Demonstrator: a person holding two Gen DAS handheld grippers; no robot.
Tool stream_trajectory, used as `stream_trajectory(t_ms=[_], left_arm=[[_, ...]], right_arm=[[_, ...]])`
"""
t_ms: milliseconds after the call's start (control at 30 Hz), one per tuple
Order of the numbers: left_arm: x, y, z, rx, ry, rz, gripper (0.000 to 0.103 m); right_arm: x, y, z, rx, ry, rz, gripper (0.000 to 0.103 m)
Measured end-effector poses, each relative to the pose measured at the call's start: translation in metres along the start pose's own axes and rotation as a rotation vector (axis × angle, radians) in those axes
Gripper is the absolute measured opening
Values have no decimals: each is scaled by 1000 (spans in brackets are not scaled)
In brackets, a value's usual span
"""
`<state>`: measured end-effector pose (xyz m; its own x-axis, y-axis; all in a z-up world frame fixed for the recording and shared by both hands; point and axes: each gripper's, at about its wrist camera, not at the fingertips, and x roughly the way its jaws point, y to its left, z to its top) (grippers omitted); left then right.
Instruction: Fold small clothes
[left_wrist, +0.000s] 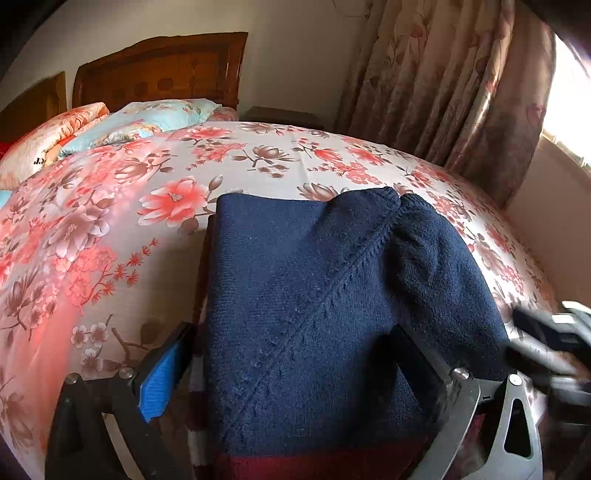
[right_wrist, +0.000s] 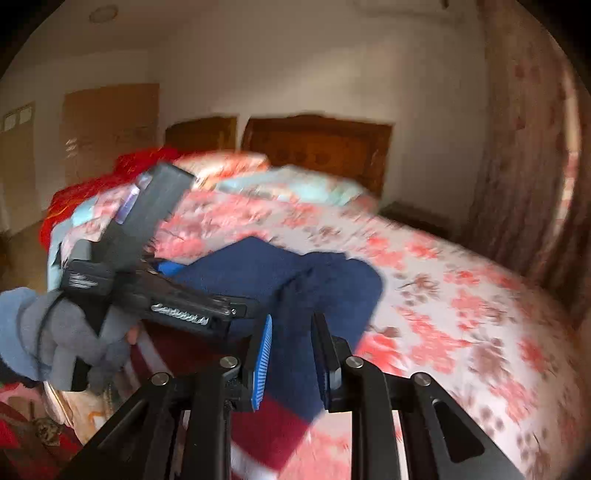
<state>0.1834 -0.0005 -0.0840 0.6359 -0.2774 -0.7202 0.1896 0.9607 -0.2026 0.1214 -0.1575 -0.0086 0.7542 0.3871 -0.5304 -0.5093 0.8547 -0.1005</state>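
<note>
A small navy knit sweater (left_wrist: 295, 277) with a maroon and white striped hem lies folded on the floral bed sheet (left_wrist: 110, 229). My left gripper (left_wrist: 291, 332) is open, its fingers wide apart on either side of the sweater's body; the blue pad (left_wrist: 162, 376) stands clear of the cloth. In the right wrist view the right gripper (right_wrist: 293, 321) is shut on a navy sleeve (right_wrist: 295, 354) whose maroon and white cuff hangs below the fingers. A hand in a grey glove (right_wrist: 55, 332) holds the left tool over the sweater (right_wrist: 251, 269). The right wrist view is blurred.
Pillows (left_wrist: 147, 118) and a wooden headboard (left_wrist: 162, 70) are at the bed's far end, a red blanket (right_wrist: 122, 173) at the far left. A dark nightstand (left_wrist: 284, 116) and floral curtains (left_wrist: 461, 92) stand to the right, beside a bright window (left_wrist: 569, 110).
</note>
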Motion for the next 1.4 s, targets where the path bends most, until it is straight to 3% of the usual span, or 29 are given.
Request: stream_trajectory(t_ms=[67, 167, 333, 433, 633, 800, 933, 1000, 1067, 1200, 1400], left_arm=[[0, 2, -1, -12, 4, -8, 103], [-1, 5, 0, -34, -2, -30, 103], [-3, 6, -3, -43, -13, -38, 103], [-4, 6, -3, -47, -14, -43, 103], [-4, 7, -3, -50, -13, -46, 103], [-3, 6, -2, -51, -3, -40, 103], [-3, 7, -2, -51, 8, -57, 103], [-2, 9, 1, -59, 38, -60, 103], [-5, 8, 8, -95, 80, -70, 103], [-16, -5, 33, -87, 54, -100, 103], [27, -43, 76, -6, 71, -81, 103]], right_arm=[[37, -6, -2, -44, 137, 15, 21], [35, -13, 4, -19, 127, 50, 19], [24, -17, 25, 29, 32, -24, 22], [60, -29, 18, 46, 135, -34, 22], [40, -29, 0, 121, 64, -42, 22], [25, -24, -9, 100, 79, -54, 23], [3, -17, -6, 99, 32, -46, 22], [11, -6, -16, 45, 85, -38, 23], [9, -4, -22, 20, 62, -46, 24], [9, -15, -19, 66, 95, 7, 24], [7, -20, -24, 102, 81, 31, 25]])
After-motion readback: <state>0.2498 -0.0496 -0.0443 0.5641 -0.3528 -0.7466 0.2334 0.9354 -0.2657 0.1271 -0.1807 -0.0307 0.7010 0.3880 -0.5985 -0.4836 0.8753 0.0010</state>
